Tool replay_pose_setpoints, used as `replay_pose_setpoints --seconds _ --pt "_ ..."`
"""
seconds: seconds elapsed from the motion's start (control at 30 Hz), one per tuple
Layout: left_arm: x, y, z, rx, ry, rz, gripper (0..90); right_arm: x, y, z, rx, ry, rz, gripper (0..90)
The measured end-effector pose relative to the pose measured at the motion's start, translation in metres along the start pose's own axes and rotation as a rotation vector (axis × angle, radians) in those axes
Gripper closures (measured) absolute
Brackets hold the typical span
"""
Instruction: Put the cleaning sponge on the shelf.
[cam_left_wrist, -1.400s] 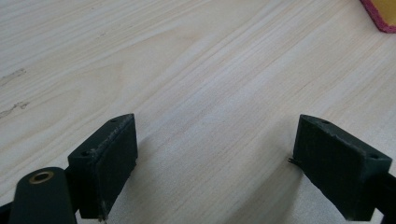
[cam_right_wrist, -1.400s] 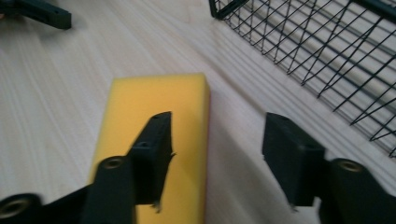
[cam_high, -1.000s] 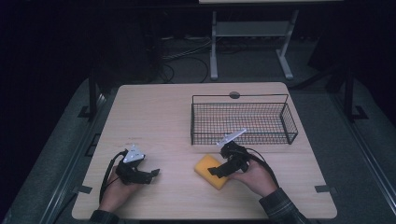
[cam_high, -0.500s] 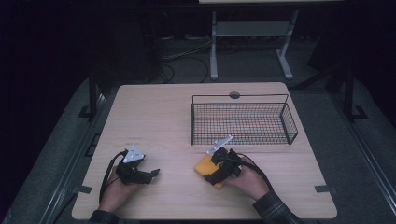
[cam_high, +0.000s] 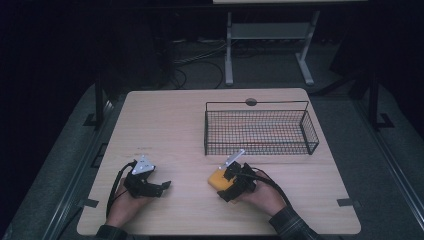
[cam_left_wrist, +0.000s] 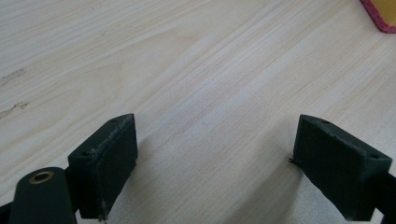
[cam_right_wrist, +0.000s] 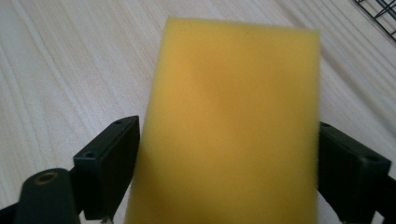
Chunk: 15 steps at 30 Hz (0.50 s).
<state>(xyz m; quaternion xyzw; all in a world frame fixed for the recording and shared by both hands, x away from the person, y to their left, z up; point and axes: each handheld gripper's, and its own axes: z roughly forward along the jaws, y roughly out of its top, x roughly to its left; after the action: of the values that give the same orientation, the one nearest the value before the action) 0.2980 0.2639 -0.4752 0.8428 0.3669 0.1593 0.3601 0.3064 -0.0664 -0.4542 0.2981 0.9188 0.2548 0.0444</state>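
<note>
Yellow rectangular foam sponge (cam_right_wrist: 233, 121) w/ a dark red scouring edge, flat on pale wood-grain table (cam_high: 170, 130), near front edge, right of centre; just short of black wire basket (cam_high: 260, 127), not touching it; seen in high view (cam_high: 218, 178) partly under right gripper (cam_high: 231, 181). Right gripper's jaws set wide, one either side of sponge's long edges; left pad (cam_right_wrist: 109, 163) looks just at the foam, right pad (cam_right_wrist: 348, 179) near or touching; foam not visibly squeezed, so probably not yet a firm hold. Left gripper (cam_high: 162, 186) resting low over bare table, well apart from sponge; jaws wide, nothing between; red corner of sponge (cam_left_wrist: 380, 16) at far top right of left gripper view.

Risks, as judged from here:
- soft foam compresses; light close = slips out on lift; hard close = buckles, twists, pops free;
- grip looks near one end of sponge; far end may droop, drag on table, catch basket rim if carried that way;
- pads low to table; may scrape wood, shove sponge fwd instead of pinching;
- cable (cam_high: 270, 177) trailing off right gripper could snag.
</note>
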Motion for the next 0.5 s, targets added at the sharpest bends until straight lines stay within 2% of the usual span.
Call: replay_pose_setpoints --seconds 0.2,0.5 --pt "0.0000 0.0000 0.0000 0.000 0.000 0.000 12.9 -0.0014 -0.0013 -0.0004 -0.001 0.003 0.000 19.4" --pt "0.0000 0.0000 0.0000 0.000 0.000 0.000 12.8 -0.0043 -0.0027 -0.0036 0.003 0.019 0.000 21.1"
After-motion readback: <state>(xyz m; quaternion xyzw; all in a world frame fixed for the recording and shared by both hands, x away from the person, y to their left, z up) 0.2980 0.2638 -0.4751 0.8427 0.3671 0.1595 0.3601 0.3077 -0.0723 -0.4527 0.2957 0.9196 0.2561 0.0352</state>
